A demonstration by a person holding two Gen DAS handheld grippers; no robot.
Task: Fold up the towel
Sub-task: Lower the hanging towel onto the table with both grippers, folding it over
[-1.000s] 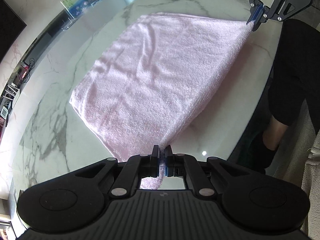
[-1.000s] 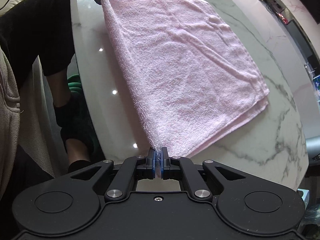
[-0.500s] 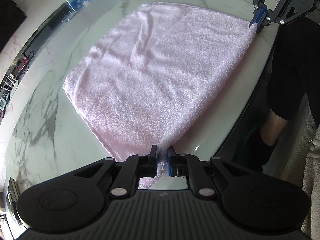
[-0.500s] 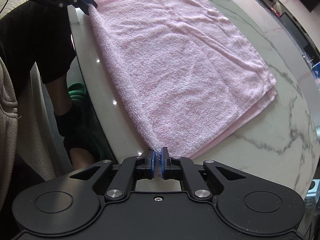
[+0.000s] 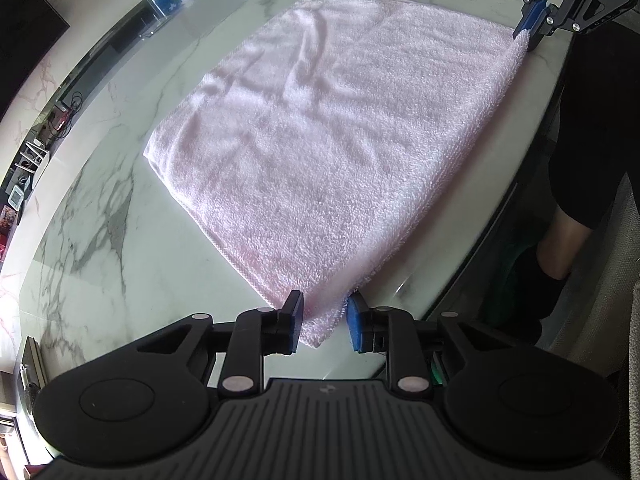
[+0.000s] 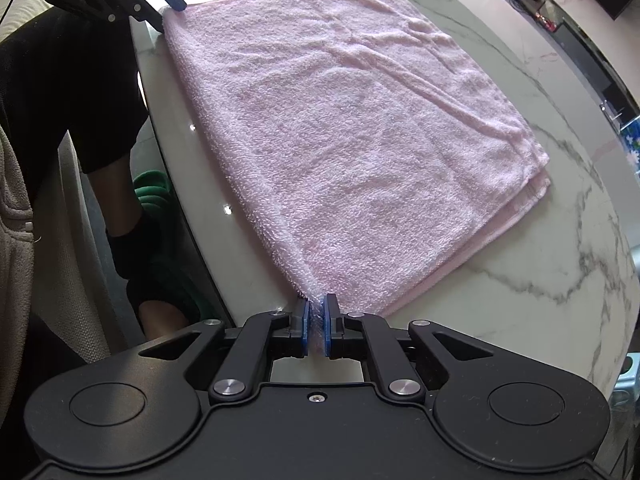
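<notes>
A pink towel (image 5: 340, 140) lies flat on a white marble table (image 5: 100, 240), folded in two layers; in the right wrist view the lower layer shows a little past the upper one along the edge at 4 o'clock. The left tongs (image 5: 323, 322) are opening: the two blue pads stand apart on both sides of the near corner of the towel, and the corner lies loose between them on the table, with a gap on each side. The right tongs (image 6: 316, 330) are pressed together on the other near corner of the towel, and the pink cloth is squeezed between the blue pads. In the left wrist view the right tongs are at 1 o'clock, at the far end of the same towel edge; in the right wrist view the left tongs (image 6: 170, 10) are at 11 o'clock. This edge of the towel runs close along the curved rim of the table, with only a narrow strip of marble between them. On the other sides of the towel the marble is free and wide, toward 9 o'clock in the left wrist view and toward 3 o'clock in the right wrist view. Beyond the table rim a person's leg (image 6: 116, 184) in dark clothing stands near a green slipper (image 6: 154, 192).
</notes>
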